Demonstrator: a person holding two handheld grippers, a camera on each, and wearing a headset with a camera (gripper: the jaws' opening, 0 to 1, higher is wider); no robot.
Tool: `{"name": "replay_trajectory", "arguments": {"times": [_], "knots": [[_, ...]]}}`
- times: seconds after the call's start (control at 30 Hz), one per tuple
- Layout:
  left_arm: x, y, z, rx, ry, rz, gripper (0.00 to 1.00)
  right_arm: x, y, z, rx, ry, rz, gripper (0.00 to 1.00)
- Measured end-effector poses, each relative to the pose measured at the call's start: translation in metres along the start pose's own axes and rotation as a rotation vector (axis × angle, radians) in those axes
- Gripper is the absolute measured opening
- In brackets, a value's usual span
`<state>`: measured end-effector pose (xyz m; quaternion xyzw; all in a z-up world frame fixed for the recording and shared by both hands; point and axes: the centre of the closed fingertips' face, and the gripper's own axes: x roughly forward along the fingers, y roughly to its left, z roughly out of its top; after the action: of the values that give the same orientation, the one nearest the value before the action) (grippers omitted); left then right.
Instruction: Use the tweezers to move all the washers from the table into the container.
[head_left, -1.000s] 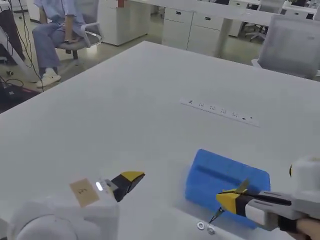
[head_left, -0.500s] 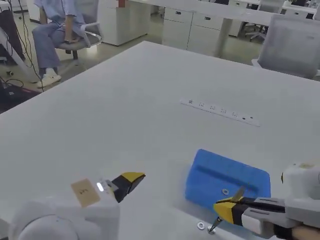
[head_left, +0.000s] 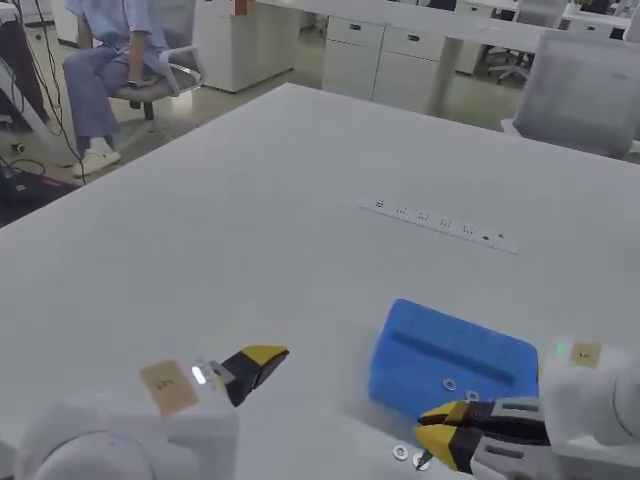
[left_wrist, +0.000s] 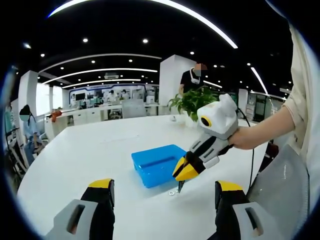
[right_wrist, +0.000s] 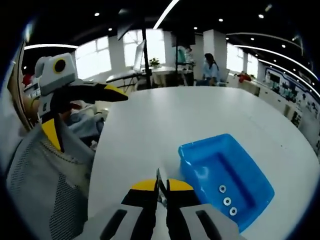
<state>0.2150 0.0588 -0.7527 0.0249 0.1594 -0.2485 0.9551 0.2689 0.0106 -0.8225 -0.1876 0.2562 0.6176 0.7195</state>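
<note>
A blue container (head_left: 470, 345) sits near the table's front right, and washers (head_left: 448, 384) lie in it; the right gripper view shows three washers (right_wrist: 227, 200) inside. Two more washers (head_left: 401, 453) rest on the white table just in front of the container. My right gripper (head_left: 432, 448) is shut on the thin tweezers (right_wrist: 159, 186). The tweezers' tip (left_wrist: 180, 188) hangs right beside a washer (left_wrist: 171, 192) on the table. My left gripper (head_left: 262, 357) hovers open and empty at the front left, well away from the container.
A power strip (head_left: 440, 224) lies flat on the table (head_left: 250, 230) beyond the container. A person sits on a chair (head_left: 150, 70) past the far left corner. Desks and another chair (head_left: 580, 90) stand behind the table.
My right gripper has drawn back from over the container toward the near edge, bringing the tweezers' tip down by the loose washers. Washers in the container now show. The left gripper is still.
</note>
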Motion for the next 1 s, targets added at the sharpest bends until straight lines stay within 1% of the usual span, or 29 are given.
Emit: {"name": "replay_trajectory", "arguments": {"times": [0.13,0.27,0.3,0.37,0.4,0.53,0.63,0.73,0.8,1.0], "knots": [[0.000,0.000,0.000,-0.002,-0.003,0.001,0.84,-0.002,-0.003,0.000,0.006,-0.007,-0.016,0.02],[0.000,0.000,0.000,-0.002,-0.001,0.000,0.84,-0.009,-0.006,0.010,0.068,-0.061,-0.023,0.02],[0.000,0.000,0.000,-0.001,-0.002,0.000,0.84,-0.012,-0.009,0.015,0.087,-0.083,-0.029,0.02],[0.000,0.000,0.000,-0.002,-0.003,0.000,0.84,-0.015,-0.010,0.021,0.119,-0.107,-0.025,0.02],[0.000,0.000,0.000,-0.003,-0.001,-0.001,0.84,-0.018,-0.014,0.026,0.134,-0.131,-0.031,0.02],[0.000,0.000,0.000,0.000,0.001,-0.003,0.84,-0.026,-0.020,0.039,0.162,-0.169,-0.028,0.02],[0.000,-0.001,0.000,-0.001,-0.001,-0.004,0.84,-0.029,-0.023,0.048,0.164,-0.181,-0.027,0.02],[0.000,-0.001,0.000,0.001,0.001,-0.004,0.84,-0.032,-0.025,0.058,0.182,-0.206,-0.023,0.02],[0.000,-0.001,-0.001,0.002,0.002,-0.004,0.84,-0.033,-0.028,0.061,0.189,-0.216,-0.025,0.02],[0.000,-0.002,0.000,0.002,0.002,-0.008,0.84,-0.032,-0.045,0.068,0.222,-0.229,-0.035,0.02]]}}
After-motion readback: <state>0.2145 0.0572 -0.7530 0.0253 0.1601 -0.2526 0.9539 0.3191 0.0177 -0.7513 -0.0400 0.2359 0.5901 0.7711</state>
